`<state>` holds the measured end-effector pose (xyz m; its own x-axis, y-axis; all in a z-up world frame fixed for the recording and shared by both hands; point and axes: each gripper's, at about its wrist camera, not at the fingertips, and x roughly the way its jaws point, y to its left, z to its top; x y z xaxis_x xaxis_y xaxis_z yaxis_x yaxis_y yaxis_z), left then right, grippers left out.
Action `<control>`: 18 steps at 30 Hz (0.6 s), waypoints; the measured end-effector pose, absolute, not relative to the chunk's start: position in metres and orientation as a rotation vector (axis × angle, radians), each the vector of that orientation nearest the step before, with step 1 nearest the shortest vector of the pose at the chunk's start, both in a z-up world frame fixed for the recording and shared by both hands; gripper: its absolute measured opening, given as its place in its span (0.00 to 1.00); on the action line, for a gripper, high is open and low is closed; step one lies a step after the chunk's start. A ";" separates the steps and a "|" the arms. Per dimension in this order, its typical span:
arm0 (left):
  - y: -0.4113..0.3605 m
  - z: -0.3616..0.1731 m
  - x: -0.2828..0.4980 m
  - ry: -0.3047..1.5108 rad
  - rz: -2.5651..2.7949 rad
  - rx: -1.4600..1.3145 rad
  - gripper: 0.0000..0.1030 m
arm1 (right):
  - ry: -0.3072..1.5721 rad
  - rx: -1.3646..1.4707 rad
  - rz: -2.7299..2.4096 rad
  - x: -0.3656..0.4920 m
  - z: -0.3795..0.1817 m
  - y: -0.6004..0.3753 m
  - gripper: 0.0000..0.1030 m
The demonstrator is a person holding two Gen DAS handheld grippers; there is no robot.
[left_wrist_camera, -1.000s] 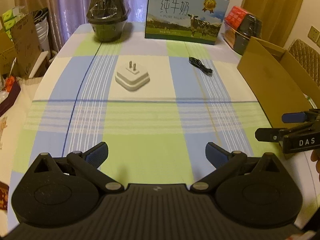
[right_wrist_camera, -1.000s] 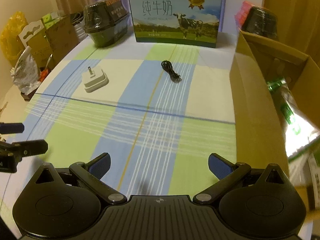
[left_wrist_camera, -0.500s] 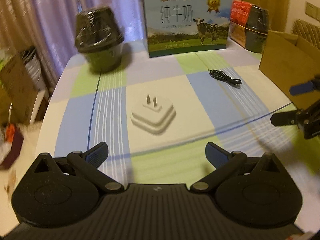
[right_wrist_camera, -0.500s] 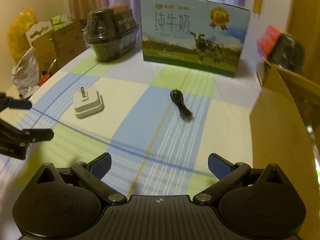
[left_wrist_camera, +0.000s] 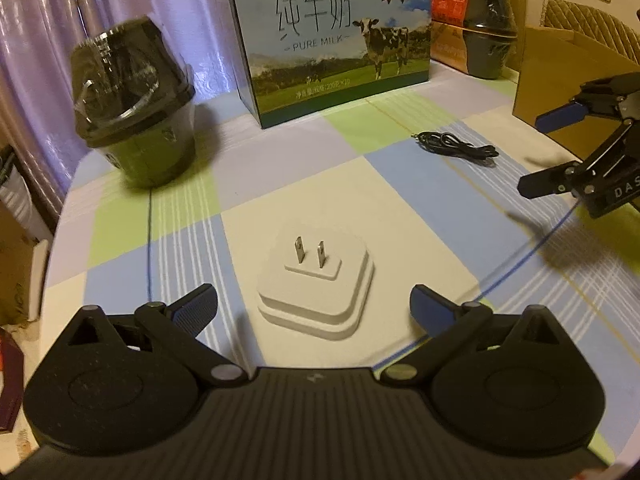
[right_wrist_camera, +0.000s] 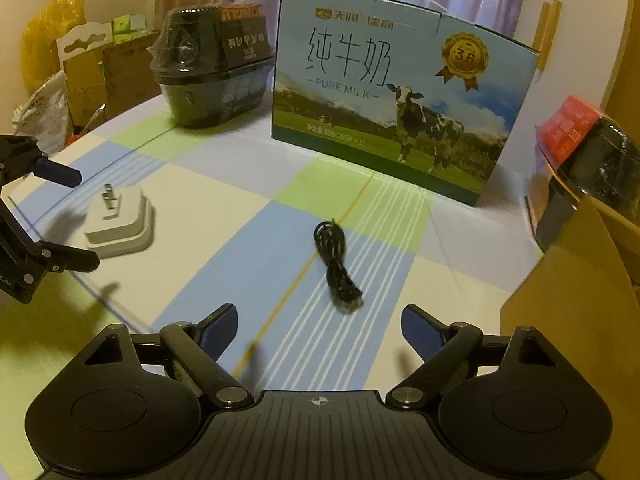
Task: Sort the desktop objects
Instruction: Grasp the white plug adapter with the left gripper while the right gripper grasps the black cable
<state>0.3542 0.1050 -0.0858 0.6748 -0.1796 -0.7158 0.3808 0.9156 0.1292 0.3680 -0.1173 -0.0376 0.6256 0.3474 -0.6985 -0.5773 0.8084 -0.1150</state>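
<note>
A white plug adapter (left_wrist_camera: 316, 288) lies prongs-up on the checked tablecloth, right in front of my left gripper (left_wrist_camera: 314, 306), whose fingers stand open on either side of it without touching. The same white plug adapter (right_wrist_camera: 120, 226) shows at the left in the right wrist view. A coiled black cable (right_wrist_camera: 338, 270) lies just ahead of my right gripper (right_wrist_camera: 318, 322), which is open and empty. The black cable (left_wrist_camera: 456, 148) sits at the right middle of the left wrist view, near the right gripper (left_wrist_camera: 540, 154) seen from the side. The left gripper (right_wrist_camera: 78, 218) shows at the left edge.
A milk carton box (right_wrist_camera: 400, 108) stands at the back. Dark wrapped bowl packs (left_wrist_camera: 136, 108) (right_wrist_camera: 212, 76) sit at the back left, another pack (left_wrist_camera: 486, 28) at the back right. An open cardboard box (right_wrist_camera: 580, 280) stands at the right. Boxes and bags (right_wrist_camera: 80, 68) crowd beyond the table's left edge.
Both grippers have moved forward over the table. The left one has closed in on the plug adapter, the right one on the black cable. Both stayed open.
</note>
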 end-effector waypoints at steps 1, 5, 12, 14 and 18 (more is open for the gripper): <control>0.105 -0.087 0.356 0.766 -0.322 0.274 0.92 | 0.715 -0.353 0.542 0.372 -0.039 -0.116 0.83; 0.104 -0.089 0.363 0.760 -0.334 0.248 0.77 | 0.717 -0.370 0.538 0.386 -0.047 -0.110 0.79; 0.090 -0.089 0.363 0.781 -0.291 0.201 0.57 | 0.730 -0.388 0.534 0.408 -0.062 -0.104 0.66; 0.084 -0.088 0.362 0.785 -0.280 0.197 0.57 | 0.725 -0.371 0.536 0.413 -0.064 -0.103 0.65; 0.074 -0.089 0.362 0.780 -0.275 0.197 0.57 | 0.734 -0.329 0.543 0.421 -0.063 -0.098 0.42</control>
